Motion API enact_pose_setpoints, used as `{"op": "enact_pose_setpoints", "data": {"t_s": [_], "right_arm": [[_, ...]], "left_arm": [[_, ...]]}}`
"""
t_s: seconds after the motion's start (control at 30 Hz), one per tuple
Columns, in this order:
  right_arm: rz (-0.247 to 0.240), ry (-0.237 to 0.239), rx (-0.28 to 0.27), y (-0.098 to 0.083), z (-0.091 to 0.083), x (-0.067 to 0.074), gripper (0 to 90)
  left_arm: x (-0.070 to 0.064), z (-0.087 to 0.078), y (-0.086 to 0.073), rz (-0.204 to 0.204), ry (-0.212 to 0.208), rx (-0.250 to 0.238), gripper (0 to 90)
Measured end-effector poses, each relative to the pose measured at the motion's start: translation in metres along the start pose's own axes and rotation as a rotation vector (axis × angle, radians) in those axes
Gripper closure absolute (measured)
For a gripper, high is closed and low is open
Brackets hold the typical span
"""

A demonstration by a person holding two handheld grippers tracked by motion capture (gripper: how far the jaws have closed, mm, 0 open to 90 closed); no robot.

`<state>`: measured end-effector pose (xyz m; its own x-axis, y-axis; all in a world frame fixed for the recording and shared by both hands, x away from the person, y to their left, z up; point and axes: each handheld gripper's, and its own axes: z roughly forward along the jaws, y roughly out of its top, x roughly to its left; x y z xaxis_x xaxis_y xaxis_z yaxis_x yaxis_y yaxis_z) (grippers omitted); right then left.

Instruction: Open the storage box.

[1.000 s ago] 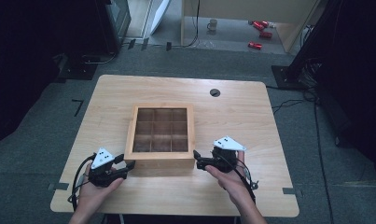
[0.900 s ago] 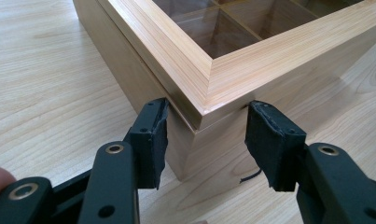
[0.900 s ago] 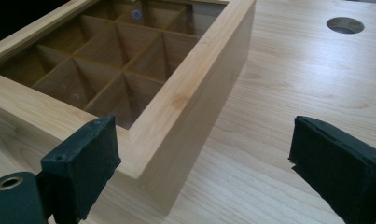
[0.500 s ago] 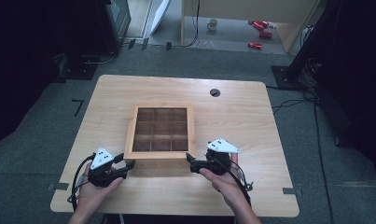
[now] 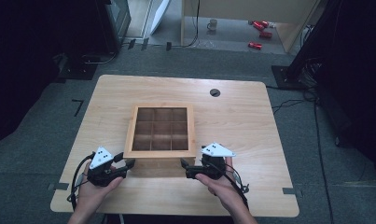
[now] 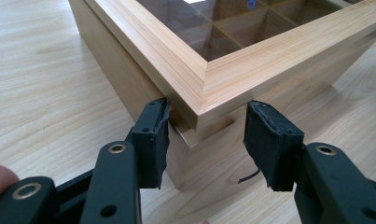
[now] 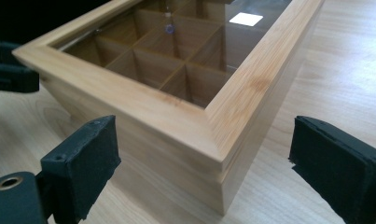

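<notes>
A shallow wooden box (image 5: 128,130) with a glass lid over a three-by-three grid sits mid-table. My left gripper (image 5: 128,163) is at its near-left corner. In the left gripper view the left gripper (image 6: 204,140) straddles that corner of the box (image 6: 251,60), with one pad (image 6: 153,135) pressed against the lid's edge, so it is shut on the box. My right gripper (image 5: 184,167) is at the near-right corner. In the right gripper view the right gripper (image 7: 204,158) stands open, its pads wide on either side of the box (image 7: 129,98) without touching it.
The light wooden table (image 5: 241,121) has a round cable hole (image 5: 215,92) behind the box. Bare tabletop lies around the box. On the floor beyond are a mug (image 5: 213,23), red items (image 5: 260,28) and cables.
My right gripper has shifted left, closer to the box's near-right corner. The left gripper and the box have stayed put.
</notes>
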<state>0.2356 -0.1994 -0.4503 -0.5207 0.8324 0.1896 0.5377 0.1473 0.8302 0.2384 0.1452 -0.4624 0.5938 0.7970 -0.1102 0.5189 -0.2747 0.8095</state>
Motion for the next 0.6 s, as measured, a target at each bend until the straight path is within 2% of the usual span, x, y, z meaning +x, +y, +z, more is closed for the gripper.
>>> {"op": "enact_pose_setpoints", "data": {"t_s": [0.17,0.23,0.37,0.6], "right_arm": [[-0.009,-0.011,0.026,-0.008,0.007,0.001,8.1],[-0.018,-0.030,0.033,-0.010,0.011,0.001,12.6],[-0.043,-0.067,0.015,-0.012,0.016,0.005,18.6],[-0.077,-0.088,-0.013,-0.013,0.017,0.008,21.6]], "left_arm": [[0.000,-0.001,0.001,0.005,0.001,-0.004,51.0],[0.000,-0.001,0.001,0.007,0.001,-0.002,50.9],[0.001,-0.001,0.002,0.001,-0.004,-0.005,50.4],[0.002,-0.001,0.001,-0.015,-0.015,-0.016,49.8]]}}
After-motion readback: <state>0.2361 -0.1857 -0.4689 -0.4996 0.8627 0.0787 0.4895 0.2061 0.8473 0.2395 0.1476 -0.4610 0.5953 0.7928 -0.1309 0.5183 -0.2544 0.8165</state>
